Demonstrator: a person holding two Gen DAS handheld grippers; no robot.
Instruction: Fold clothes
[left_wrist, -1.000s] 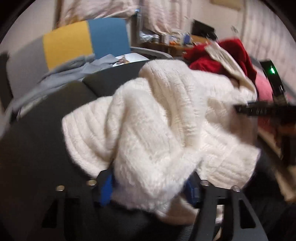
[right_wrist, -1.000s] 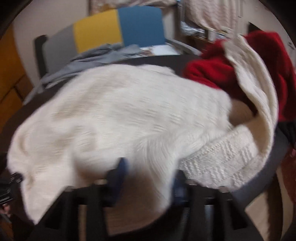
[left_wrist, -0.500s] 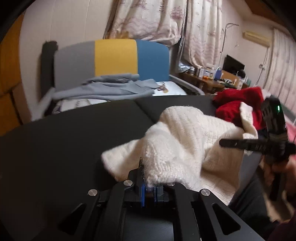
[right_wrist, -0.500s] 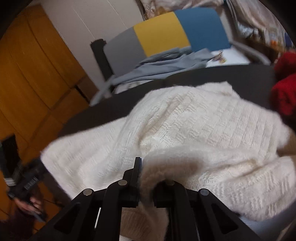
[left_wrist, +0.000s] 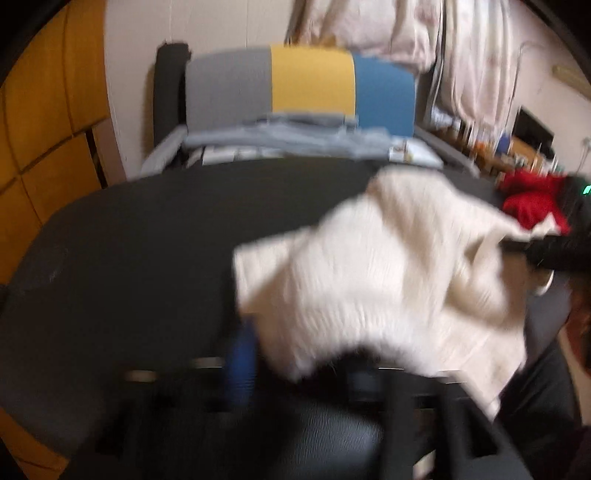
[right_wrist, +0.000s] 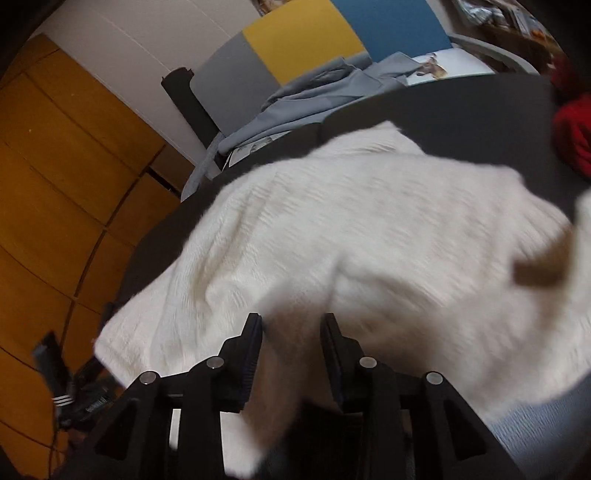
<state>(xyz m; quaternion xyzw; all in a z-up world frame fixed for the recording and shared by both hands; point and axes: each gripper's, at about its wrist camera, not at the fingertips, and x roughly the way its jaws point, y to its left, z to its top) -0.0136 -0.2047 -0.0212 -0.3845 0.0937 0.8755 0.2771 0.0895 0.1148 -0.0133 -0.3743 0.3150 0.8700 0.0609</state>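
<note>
Sweater (left_wrist: 388, 266), cream knit, lies bunched on the dark table (left_wrist: 129, 251), toward the table's right side as the left wrist view shows it, with a red garment (left_wrist: 532, 203) just beyond it at the far right edge. Its long axis seems to run from the left gripper (left_wrist: 295, 354) across to the right gripper (right_wrist: 291, 328). Both grippers sit at the near hem, so neither is clearly nearer. The left jaws are spreading, with a fold of knit lying between them but not visibly pinched; blur hides the contact. The right jaws are also opening, and cloth stands in the gap between them, apparently loose. Judged from this, the sweater is being released flat, and the next fold would carry the near hem away over the body.
</note>
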